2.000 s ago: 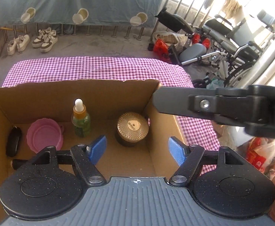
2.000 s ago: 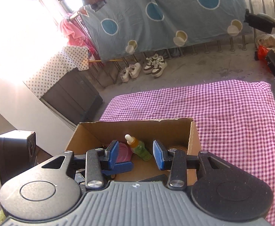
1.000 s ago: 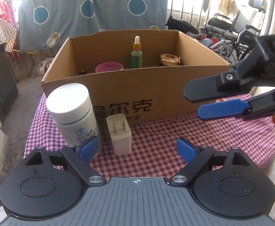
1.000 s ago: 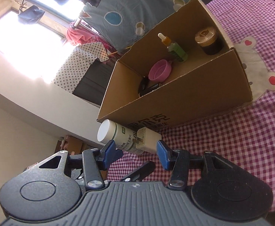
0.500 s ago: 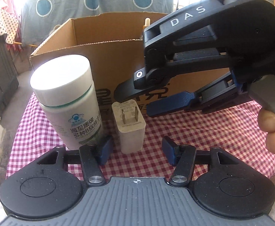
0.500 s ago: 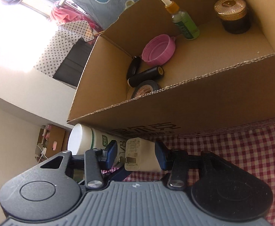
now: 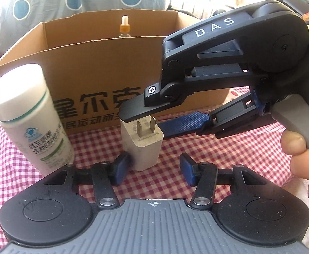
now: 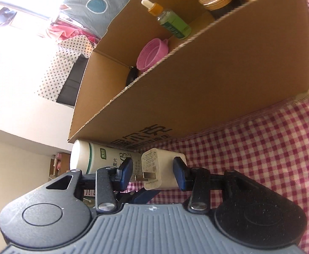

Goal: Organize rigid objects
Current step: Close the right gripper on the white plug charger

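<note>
White charger: the white two-prong plug block point(image 7: 142, 146) stands on the pink checked cloth point(image 7: 234, 154) before the brown cardboard box point(image 7: 103, 72).
My right gripper point(image 8: 152, 174): jaws around it, grip unclear.
My left gripper point(image 7: 152, 168): parted, empty, just closed partway.
</note>
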Demonstrator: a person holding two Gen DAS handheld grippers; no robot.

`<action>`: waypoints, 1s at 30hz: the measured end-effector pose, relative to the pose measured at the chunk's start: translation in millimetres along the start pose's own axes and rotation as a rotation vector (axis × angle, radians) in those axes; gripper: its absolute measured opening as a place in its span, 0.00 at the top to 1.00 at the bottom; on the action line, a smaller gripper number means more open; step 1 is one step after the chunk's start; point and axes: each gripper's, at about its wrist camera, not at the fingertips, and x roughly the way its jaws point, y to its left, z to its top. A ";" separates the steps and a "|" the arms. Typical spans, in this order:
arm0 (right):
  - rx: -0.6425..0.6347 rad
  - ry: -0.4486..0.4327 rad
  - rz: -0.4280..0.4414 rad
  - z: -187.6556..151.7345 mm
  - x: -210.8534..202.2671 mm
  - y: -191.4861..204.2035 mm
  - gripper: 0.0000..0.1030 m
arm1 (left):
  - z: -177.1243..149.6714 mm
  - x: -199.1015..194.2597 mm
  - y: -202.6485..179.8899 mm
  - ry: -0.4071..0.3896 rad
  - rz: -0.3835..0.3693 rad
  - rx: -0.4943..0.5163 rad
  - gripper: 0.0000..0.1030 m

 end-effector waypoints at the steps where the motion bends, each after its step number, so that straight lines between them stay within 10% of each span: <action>1: 0.009 -0.007 -0.003 -2.8 -5.0 -3.5 0.56 | -0.2 -0.1 -3.6 0.001 -0.010 0.008 0.49; 30: -0.015 -0.010 -0.119 3.8 -3.1 -1.4 0.55 | 12.2 10.7 -43.8 0.007 0.077 0.106 0.67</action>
